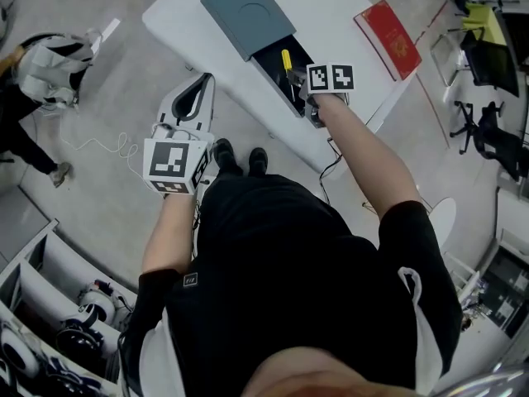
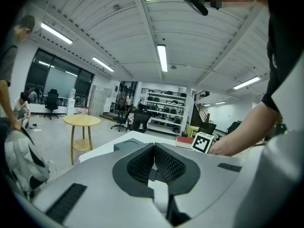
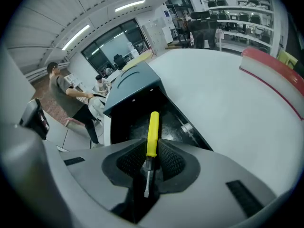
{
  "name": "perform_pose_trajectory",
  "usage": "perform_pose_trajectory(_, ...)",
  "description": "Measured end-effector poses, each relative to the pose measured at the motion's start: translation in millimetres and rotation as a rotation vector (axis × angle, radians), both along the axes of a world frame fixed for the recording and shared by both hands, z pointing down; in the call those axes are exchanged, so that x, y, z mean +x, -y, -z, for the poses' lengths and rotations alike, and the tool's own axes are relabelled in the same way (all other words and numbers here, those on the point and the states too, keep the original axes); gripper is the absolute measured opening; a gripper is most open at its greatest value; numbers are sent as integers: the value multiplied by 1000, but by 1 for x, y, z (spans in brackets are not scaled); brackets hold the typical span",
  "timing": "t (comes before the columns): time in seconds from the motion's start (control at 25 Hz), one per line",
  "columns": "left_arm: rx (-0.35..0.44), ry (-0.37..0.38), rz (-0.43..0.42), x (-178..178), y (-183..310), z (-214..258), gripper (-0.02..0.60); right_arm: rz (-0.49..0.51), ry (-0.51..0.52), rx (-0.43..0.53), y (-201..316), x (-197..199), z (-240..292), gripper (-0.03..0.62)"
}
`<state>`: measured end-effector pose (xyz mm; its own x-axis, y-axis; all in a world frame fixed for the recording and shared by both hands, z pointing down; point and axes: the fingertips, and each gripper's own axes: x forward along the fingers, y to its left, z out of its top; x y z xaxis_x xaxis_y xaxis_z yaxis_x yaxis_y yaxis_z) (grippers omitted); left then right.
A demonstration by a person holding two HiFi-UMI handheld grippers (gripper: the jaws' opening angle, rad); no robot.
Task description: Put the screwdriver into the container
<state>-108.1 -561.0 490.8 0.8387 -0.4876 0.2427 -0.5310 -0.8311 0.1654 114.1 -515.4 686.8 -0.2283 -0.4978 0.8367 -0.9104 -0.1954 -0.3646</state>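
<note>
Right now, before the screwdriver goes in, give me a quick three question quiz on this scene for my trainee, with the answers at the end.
1. True or false: the left gripper is clamped on the screwdriver.
2. The screwdriver's yellow handle sticks out over: A) the open part of the container, B) a red book, C) the floor.
3. Fill in: the ___ gripper's jaws are together with nothing between them.
Key: 1 false, the right gripper holds it. 2 A. 3 left.
</note>
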Motion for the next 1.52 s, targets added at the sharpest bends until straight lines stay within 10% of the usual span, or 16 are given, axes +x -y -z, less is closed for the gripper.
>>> perform_pose_trajectory(0.92, 80, 12, 16, -15, -48, 52, 18, -69, -7, 437, -15, 15, 144, 86)
perform_pose_trajectory(1.52, 159, -6, 29, 41, -150, 135, 18, 10, 138, 801, -174, 52, 275, 44)
